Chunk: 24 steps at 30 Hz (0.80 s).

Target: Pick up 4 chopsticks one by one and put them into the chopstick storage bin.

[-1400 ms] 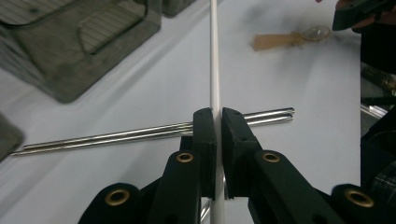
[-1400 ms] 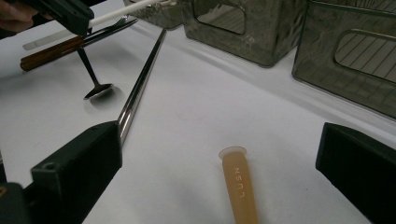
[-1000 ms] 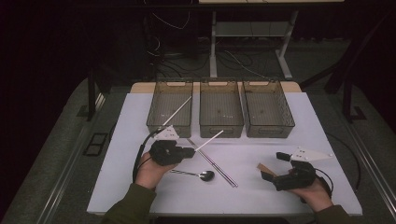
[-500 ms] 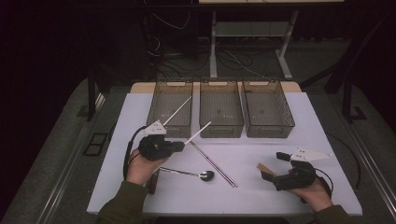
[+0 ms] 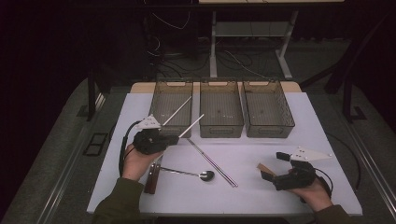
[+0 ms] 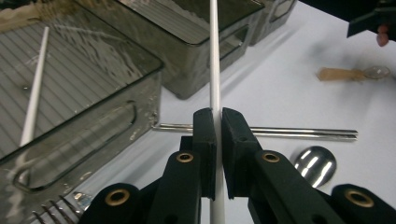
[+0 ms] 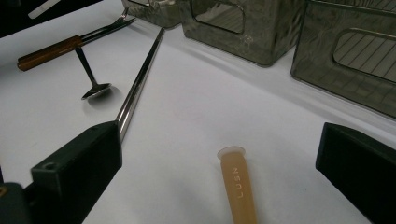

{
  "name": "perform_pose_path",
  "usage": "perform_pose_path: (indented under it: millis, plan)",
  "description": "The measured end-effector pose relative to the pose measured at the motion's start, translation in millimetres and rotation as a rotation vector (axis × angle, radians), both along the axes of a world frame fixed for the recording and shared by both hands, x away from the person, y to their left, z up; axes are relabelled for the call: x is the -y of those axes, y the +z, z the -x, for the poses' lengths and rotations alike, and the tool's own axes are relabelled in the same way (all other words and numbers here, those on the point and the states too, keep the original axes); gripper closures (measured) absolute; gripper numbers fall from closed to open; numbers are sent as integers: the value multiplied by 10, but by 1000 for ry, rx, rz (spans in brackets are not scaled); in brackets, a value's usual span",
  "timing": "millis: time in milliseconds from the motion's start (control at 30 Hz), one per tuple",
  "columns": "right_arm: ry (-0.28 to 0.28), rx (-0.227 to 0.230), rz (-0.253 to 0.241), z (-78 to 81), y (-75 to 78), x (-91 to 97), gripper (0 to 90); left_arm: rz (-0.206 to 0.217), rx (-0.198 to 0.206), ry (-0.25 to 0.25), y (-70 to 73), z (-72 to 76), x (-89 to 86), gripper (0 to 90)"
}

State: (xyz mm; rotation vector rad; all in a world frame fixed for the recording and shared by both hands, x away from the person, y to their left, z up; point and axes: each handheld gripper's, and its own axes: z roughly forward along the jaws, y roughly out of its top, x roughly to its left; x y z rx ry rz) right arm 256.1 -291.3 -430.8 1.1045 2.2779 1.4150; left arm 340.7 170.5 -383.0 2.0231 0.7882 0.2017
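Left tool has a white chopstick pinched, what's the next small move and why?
Probably carry it over the left bin and let go: the left tool is shut on the white chopstick, and a matching chopstick already lies in that bin.

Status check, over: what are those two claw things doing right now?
Left gripper shut on white chopstick. Right gripper open, tan handle lying between its jaws. Metal chopsticks and spoon loose on table.

Lab or recording bench, dimly lit. White table point(image 5: 280, 196) as landmark: three clear bins point(image 5: 221, 114) lined along its far edge; beyond it, loose cables point(image 5: 173, 60) on dark floor and a metal desk frame point(image 5: 213, 51).
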Motion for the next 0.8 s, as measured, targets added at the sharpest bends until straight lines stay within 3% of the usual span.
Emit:
perform_pose_path:
  millis: [400, 800]
  plan:
    - [-4, 0, -2, -5, -4, 6, 7, -5, 8, 27, 69, -189, -36, 847]
    - [-11, -5, -5, -5, -5, 9, 7, 0, 30, 60, 263, -449, -56, 847]
